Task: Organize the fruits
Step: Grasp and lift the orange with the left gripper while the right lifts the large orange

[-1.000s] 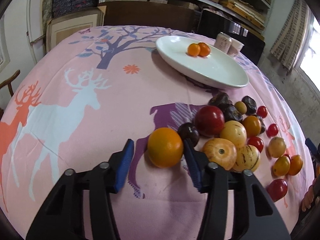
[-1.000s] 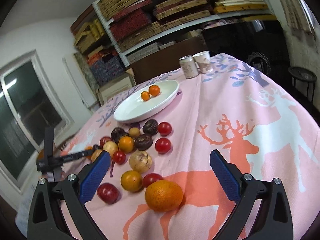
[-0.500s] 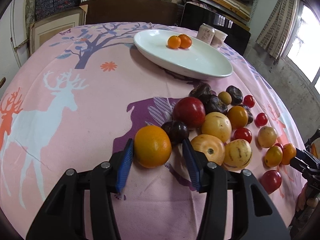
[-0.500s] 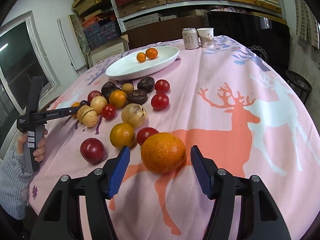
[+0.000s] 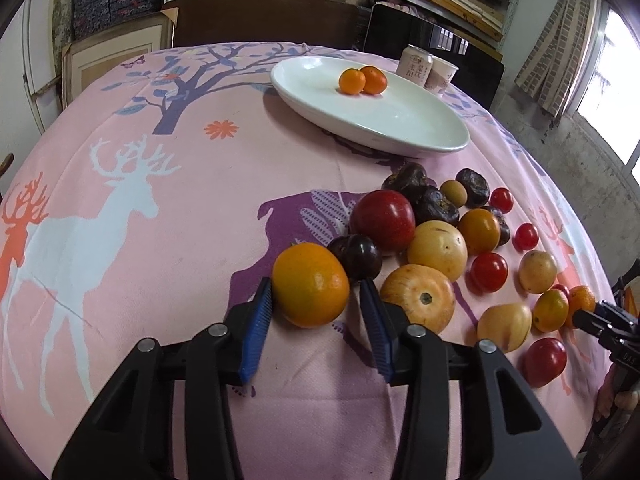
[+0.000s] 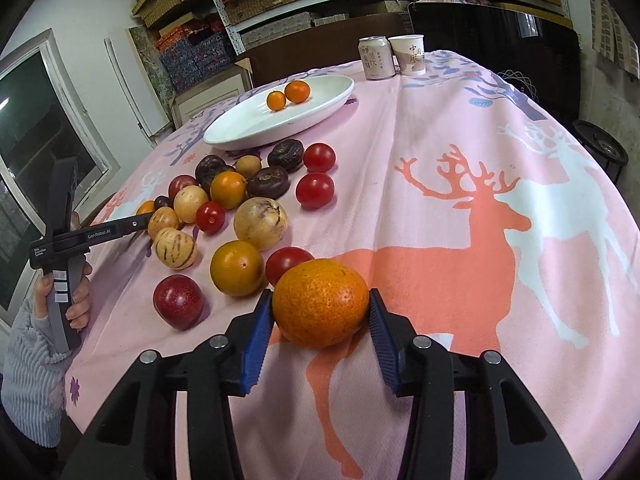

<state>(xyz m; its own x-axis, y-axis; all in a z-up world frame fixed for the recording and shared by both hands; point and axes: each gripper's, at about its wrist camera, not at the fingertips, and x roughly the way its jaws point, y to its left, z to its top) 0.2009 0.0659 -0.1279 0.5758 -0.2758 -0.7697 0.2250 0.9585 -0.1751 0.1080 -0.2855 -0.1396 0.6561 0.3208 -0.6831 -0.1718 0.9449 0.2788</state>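
Observation:
A small orange (image 5: 310,285) lies on the pink cloth between the blue pads of my left gripper (image 5: 316,294). Its jaws are closing: the left pad touches the peel, the right pad stands a sliver off. A larger rough-skinned orange (image 6: 321,303) sits between the pads of my right gripper (image 6: 321,306), whose jaws are closing and press on both its sides. The white oval plate (image 5: 400,128) (image 6: 256,132) at the far side holds two small oranges (image 5: 362,80) (image 6: 289,95). Several loose fruits (image 5: 436,240) (image 6: 224,208) lie heaped between the grippers and the plate.
A dark plum (image 5: 358,254) touches the small orange, right behind the left gripper's right pad. A red tomato (image 6: 288,262) sits behind the large orange. A can (image 6: 374,58) and a paper cup (image 6: 408,54) stand beyond the plate. Shelves and a window line the walls.
Both grippers narrowed around their oranges. The right one dropped a little and went from wide open to pads against the large orange. The left hand stayed in place.

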